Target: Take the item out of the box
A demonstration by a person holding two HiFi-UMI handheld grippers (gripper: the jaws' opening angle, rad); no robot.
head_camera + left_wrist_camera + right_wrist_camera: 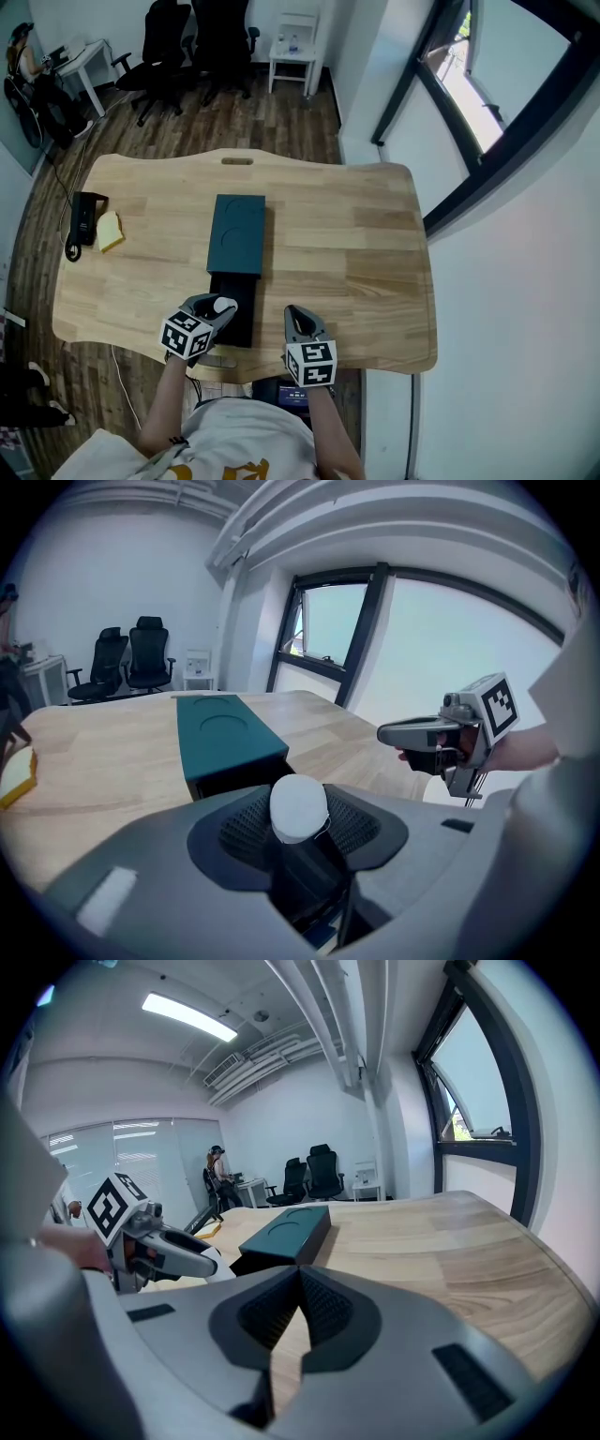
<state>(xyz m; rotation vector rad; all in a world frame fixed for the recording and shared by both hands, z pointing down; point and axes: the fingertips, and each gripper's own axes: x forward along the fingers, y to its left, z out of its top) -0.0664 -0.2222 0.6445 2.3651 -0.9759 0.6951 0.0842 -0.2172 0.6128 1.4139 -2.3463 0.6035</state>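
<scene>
The box [237, 234] lay in the middle of the wooden table [356, 244], a dark teal sleeve with two shallow round dents in its top, its long side running near to far. A black inner tray [239, 323] stuck out of the sleeve's near end toward the table's near edge. The left gripper [217, 309] was at the left side of that tray, its jaws clamped on the item [298, 808], a dark body with a rounded white cap. In the left gripper view the white cap stood up between the ribbed pads, with the box's near end just beyond it. Whether the item was clear of the tray could not be told. The right gripper [298, 323] hung just right of the tray near the table's near edge, its jaws together with nothing between them, as the right gripper view showed. At the table's left edge lay a yellow piece [110, 231] touching a black object [84, 220]. Black office chairs [187, 42] and a small white side table [292, 52] stood on the wooden floor beyond the far edge.
</scene>
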